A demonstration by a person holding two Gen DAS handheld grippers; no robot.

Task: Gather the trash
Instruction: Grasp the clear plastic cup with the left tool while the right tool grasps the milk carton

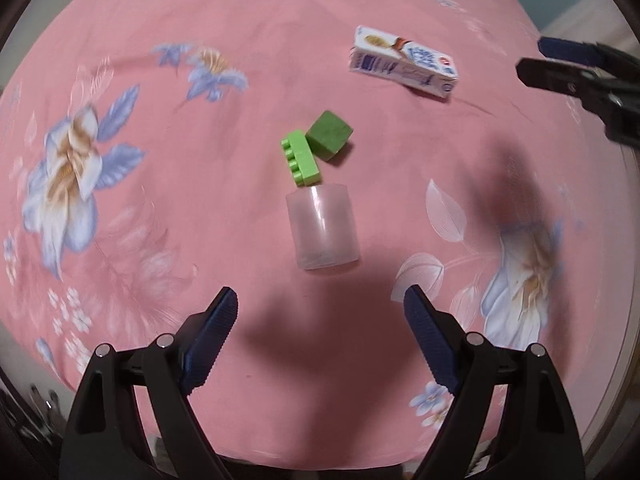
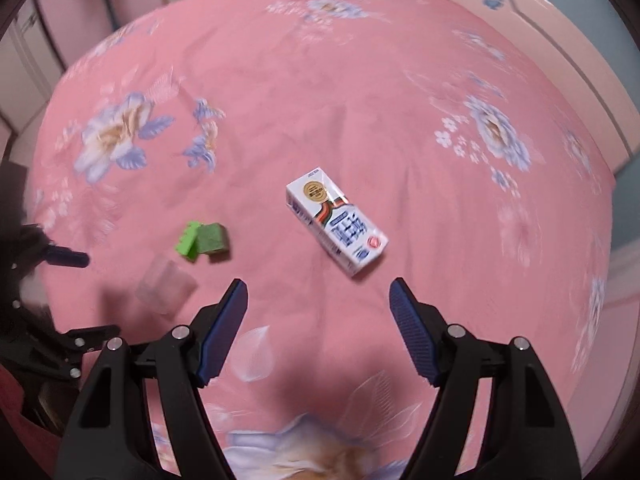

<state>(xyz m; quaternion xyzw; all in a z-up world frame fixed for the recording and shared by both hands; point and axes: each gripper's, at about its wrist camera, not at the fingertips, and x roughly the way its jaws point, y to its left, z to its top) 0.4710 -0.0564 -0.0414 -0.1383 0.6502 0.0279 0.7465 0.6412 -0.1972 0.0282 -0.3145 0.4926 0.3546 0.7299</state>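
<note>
A clear plastic cup (image 1: 323, 227) lies on its side on the pink flowered bedsheet (image 1: 200, 184), just ahead of my open left gripper (image 1: 320, 300), whose jaws hold nothing. A light green toy brick (image 1: 301, 158) and a dark green cube (image 1: 329, 134) touch each other beyond the cup. A white and blue milk carton (image 1: 404, 62) lies farther off to the right. In the right wrist view the carton (image 2: 337, 224) lies flat ahead of my open, empty right gripper (image 2: 318, 292). The brick (image 2: 188, 241), cube (image 2: 212, 238) and cup (image 2: 166, 288) sit to its left.
The right gripper's fingers (image 1: 568, 68) show at the right edge of the left wrist view. The left gripper's finger (image 2: 64, 258) shows at the left edge of the right wrist view. Beyond the sheet (image 2: 360, 100) stand pink cabinet doors (image 2: 60, 20) and a bluish floor (image 2: 624, 184).
</note>
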